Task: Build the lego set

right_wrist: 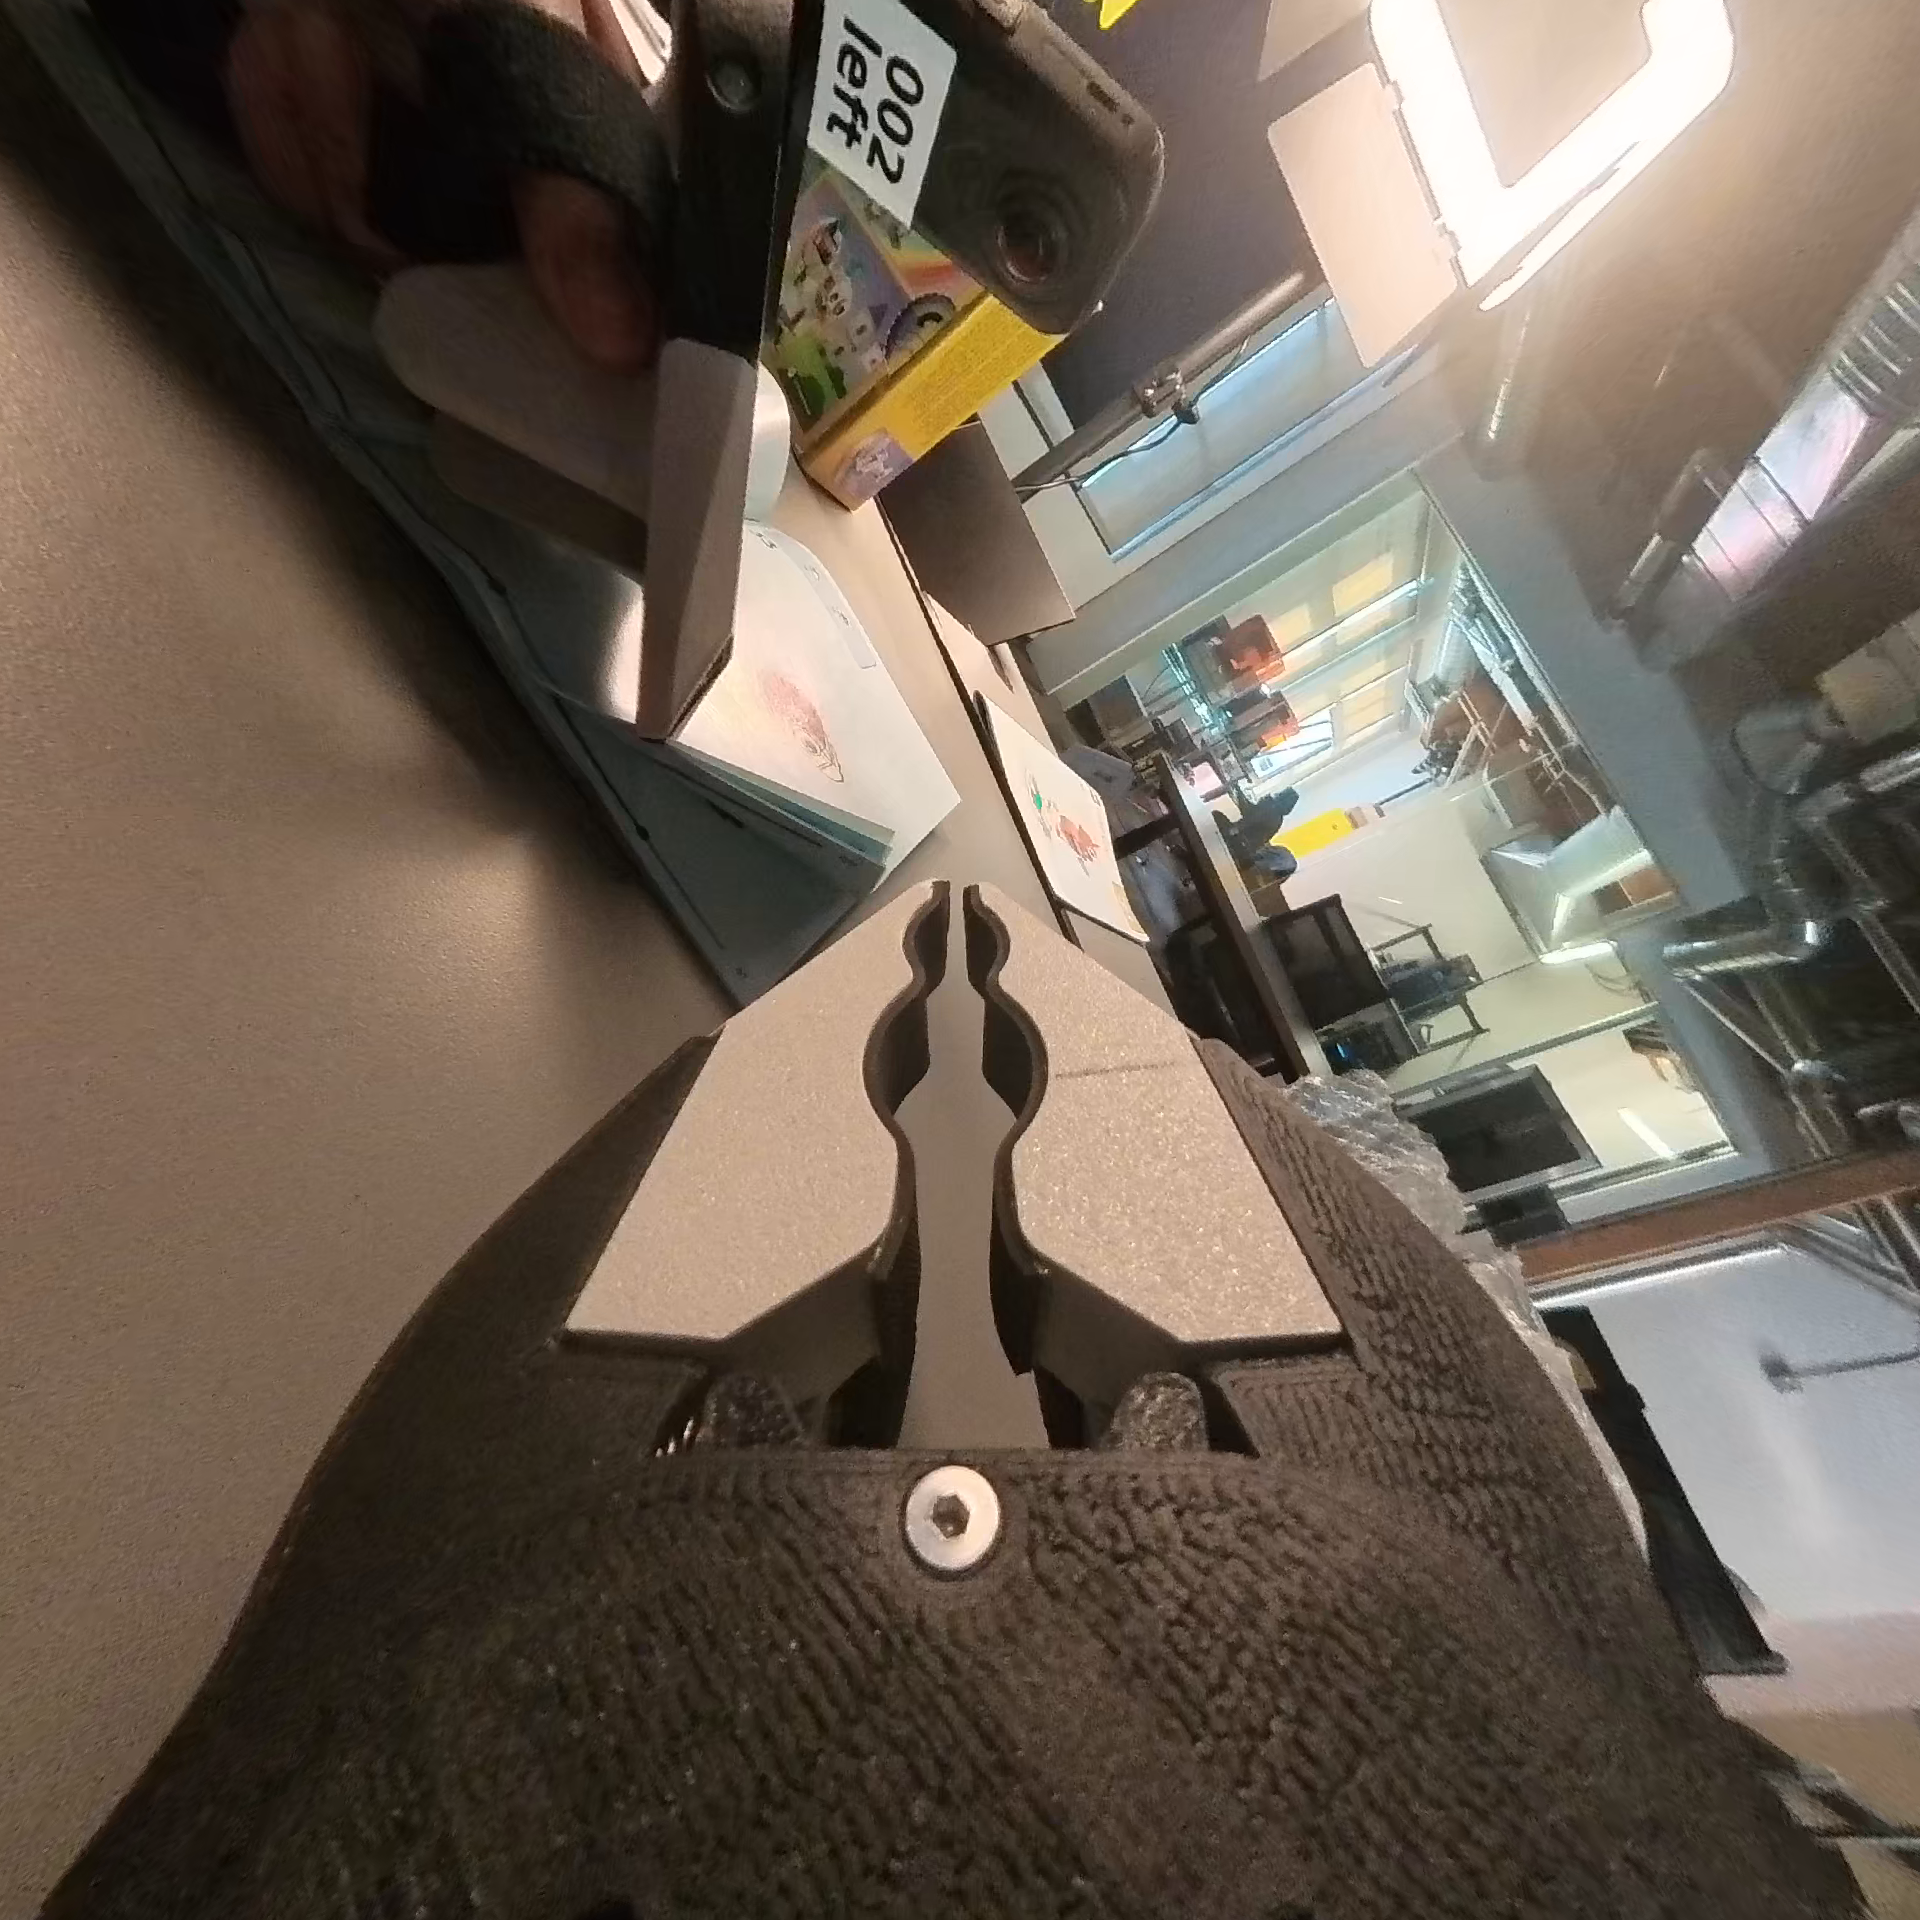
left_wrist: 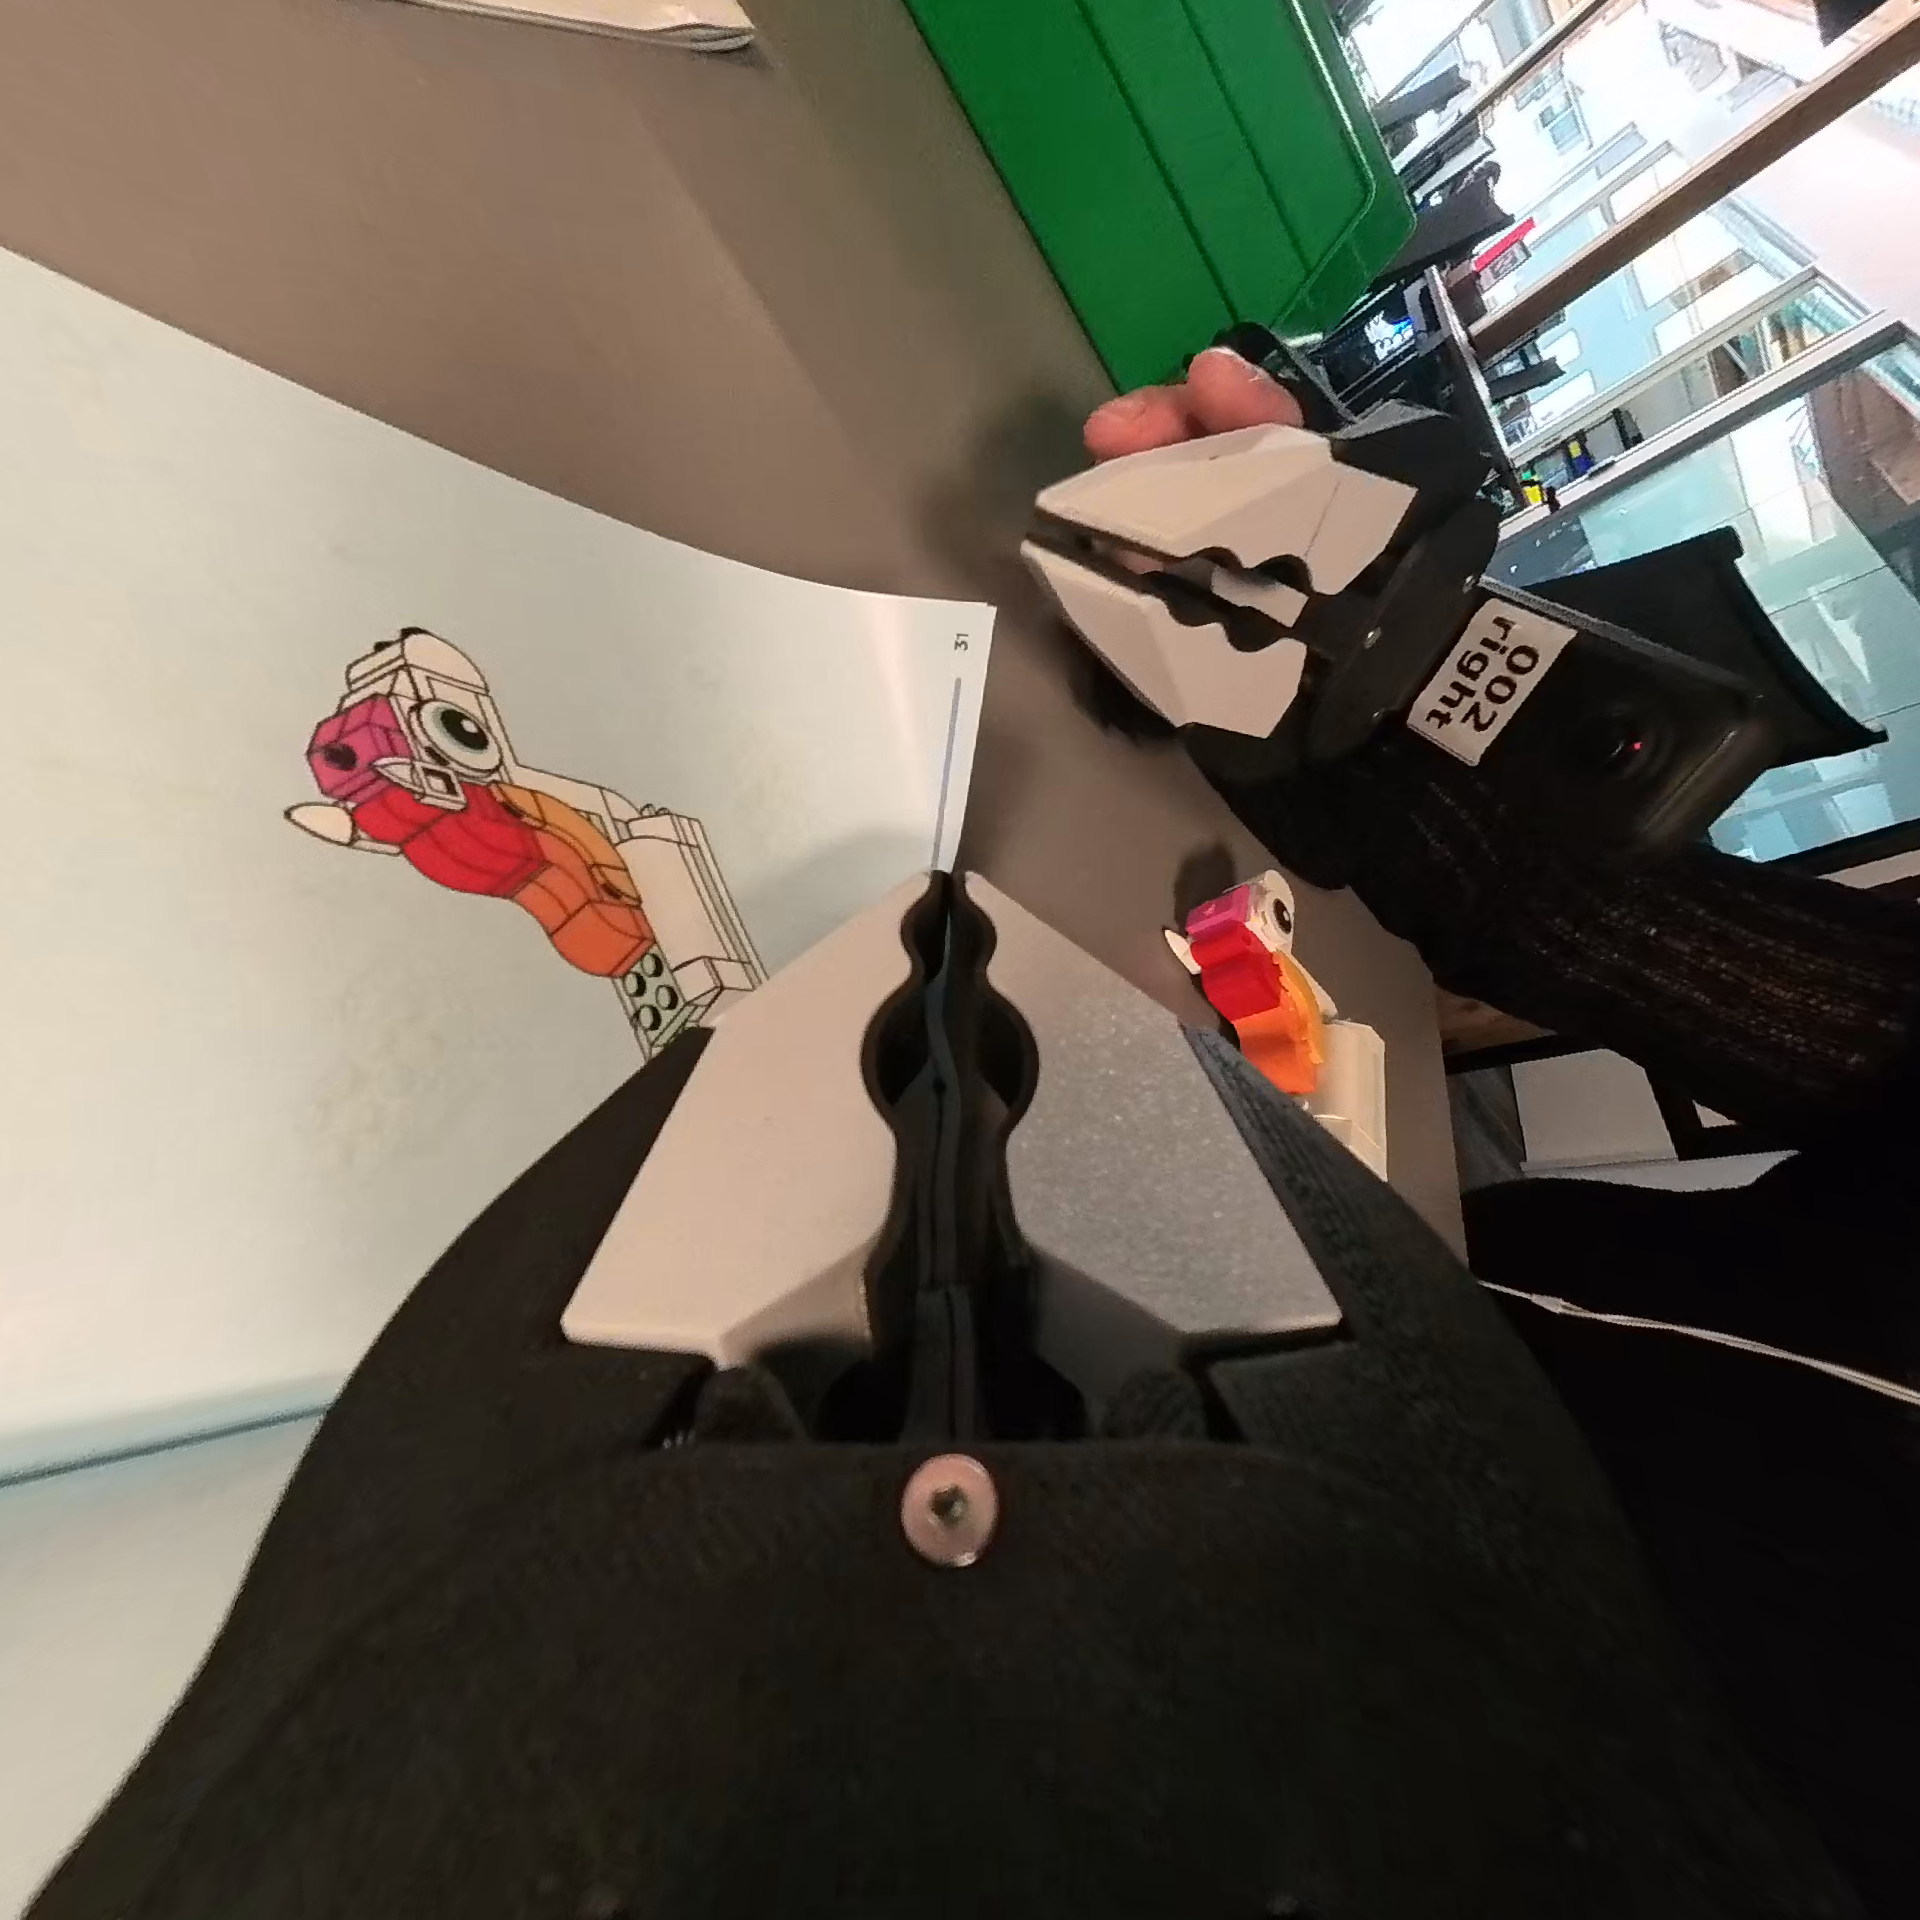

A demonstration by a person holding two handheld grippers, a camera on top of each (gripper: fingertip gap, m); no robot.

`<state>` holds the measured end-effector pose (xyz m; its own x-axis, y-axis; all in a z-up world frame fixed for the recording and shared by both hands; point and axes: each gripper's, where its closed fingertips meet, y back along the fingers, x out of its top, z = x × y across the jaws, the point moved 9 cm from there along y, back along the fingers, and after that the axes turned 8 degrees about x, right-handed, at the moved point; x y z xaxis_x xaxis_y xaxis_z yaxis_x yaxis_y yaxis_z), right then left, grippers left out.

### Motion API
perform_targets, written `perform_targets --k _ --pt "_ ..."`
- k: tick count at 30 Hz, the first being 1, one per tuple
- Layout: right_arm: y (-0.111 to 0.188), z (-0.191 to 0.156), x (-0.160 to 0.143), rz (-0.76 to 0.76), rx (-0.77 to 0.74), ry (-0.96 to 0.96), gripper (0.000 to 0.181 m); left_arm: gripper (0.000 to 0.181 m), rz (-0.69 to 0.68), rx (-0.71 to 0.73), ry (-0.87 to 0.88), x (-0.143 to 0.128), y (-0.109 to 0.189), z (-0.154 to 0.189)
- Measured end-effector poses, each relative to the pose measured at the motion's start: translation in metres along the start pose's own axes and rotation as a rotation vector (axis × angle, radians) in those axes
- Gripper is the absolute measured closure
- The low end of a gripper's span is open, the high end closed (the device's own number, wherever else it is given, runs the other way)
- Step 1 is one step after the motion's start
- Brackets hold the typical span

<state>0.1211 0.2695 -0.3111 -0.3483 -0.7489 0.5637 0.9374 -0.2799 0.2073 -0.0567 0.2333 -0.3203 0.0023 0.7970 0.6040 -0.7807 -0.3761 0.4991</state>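
Observation:
My left gripper (left_wrist: 951, 883) is shut on the right edge of an instruction booklet page (left_wrist: 312, 623), which is lifted and curved and shows a drawing of the model. The built lego model (left_wrist: 1252, 971), pink, red, orange and white with an eye, stands on the grey table (left_wrist: 520, 312) just right of my left fingers. My right gripper (left_wrist: 1031, 532) hovers above it, jaws together and empty; a hand holds it. In the right wrist view my right gripper (right_wrist: 957, 891) points along the table toward the booklet (right_wrist: 810, 727), with the left gripper (right_wrist: 670, 717) at the booklet's edge.
A green plastic box (left_wrist: 1143, 156) stands at the far side of the table. A yellow lego box (right_wrist: 914, 384) sits beyond the booklet. Another printed sheet (right_wrist: 1065, 831) lies near the table's far edge. Shelves and windows lie beyond. Spacing between my two grippers at the tips: around 6 cm.

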Motion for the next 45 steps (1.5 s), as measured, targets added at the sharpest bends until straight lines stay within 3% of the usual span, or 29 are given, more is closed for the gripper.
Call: perform_targets --k 35,41,45 --pt "0.000 -0.006 0.006 0.049 0.070 0.018 0.179 0.181 -0.009 -0.061 0.040 0.000 0.002 -0.002" --pt "-0.010 -0.012 0.008 -0.005 0.156 0.029 0.152 0.181 -0.013 -0.054 0.034 0.000 0.001 -0.001" --pt "-0.010 -0.012 0.008 -0.011 0.165 0.029 0.148 0.181 -0.018 -0.048 0.027 0.000 0.000 -0.001"
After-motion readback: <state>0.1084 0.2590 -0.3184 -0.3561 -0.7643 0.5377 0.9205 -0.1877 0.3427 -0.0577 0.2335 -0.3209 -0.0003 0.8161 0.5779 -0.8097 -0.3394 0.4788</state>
